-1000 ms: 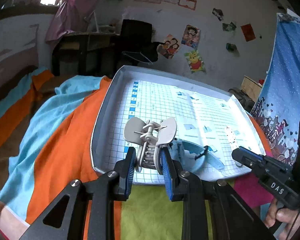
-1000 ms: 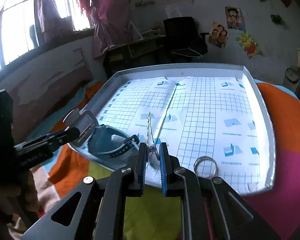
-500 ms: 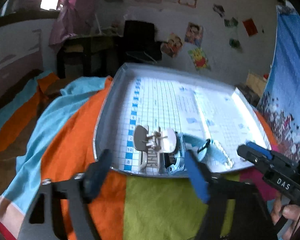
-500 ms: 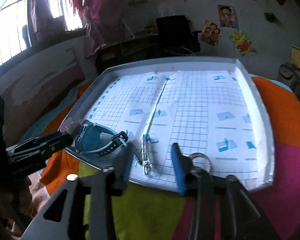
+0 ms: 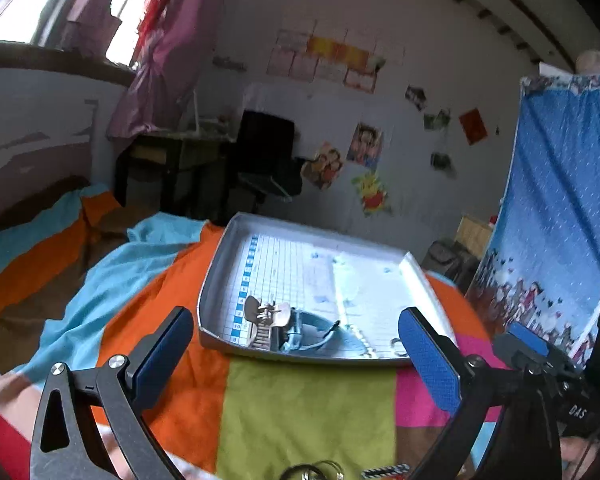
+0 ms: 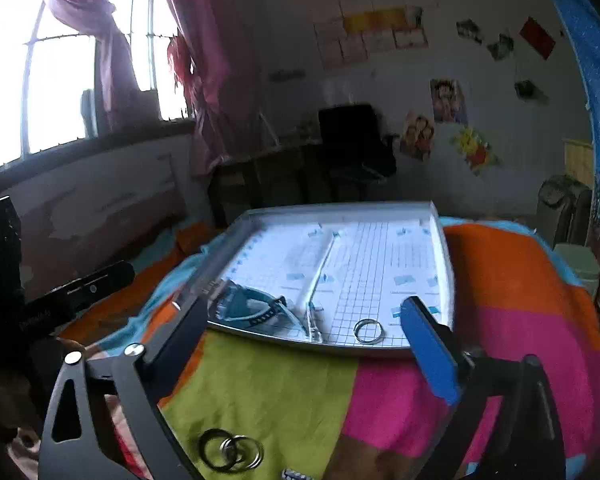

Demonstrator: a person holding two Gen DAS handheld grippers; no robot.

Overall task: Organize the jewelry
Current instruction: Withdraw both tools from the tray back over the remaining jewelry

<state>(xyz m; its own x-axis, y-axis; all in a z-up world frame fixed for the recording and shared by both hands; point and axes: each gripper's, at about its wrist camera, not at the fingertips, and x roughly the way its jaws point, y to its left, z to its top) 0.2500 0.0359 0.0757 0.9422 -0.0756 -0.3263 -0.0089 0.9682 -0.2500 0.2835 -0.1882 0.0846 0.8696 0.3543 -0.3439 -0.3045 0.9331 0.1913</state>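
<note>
Lined along the near edge of the tray (image 5: 216, 276), low centre of frame, lie a hair claw clip (image 5: 266, 320), a blue watch (image 5: 312, 330), a bracelet (image 6: 311, 316) and a ring (image 6: 368, 331), apparently sorted. Both the left gripper (image 5: 300, 354) and right gripper (image 6: 312, 354) hover with jaws released, empty; loose rings (image 6: 230, 454) wait on the bedspread (image 6: 268, 392) at lower left.

I've let go with both: my left claw (image 5: 296, 356) has dropped the hair clip (image 5: 266, 322) into the tray (image 5: 220, 276), my right claw (image 6: 312, 344) the bracelet (image 6: 314, 322), and both have spread wide and pulled back.
</note>
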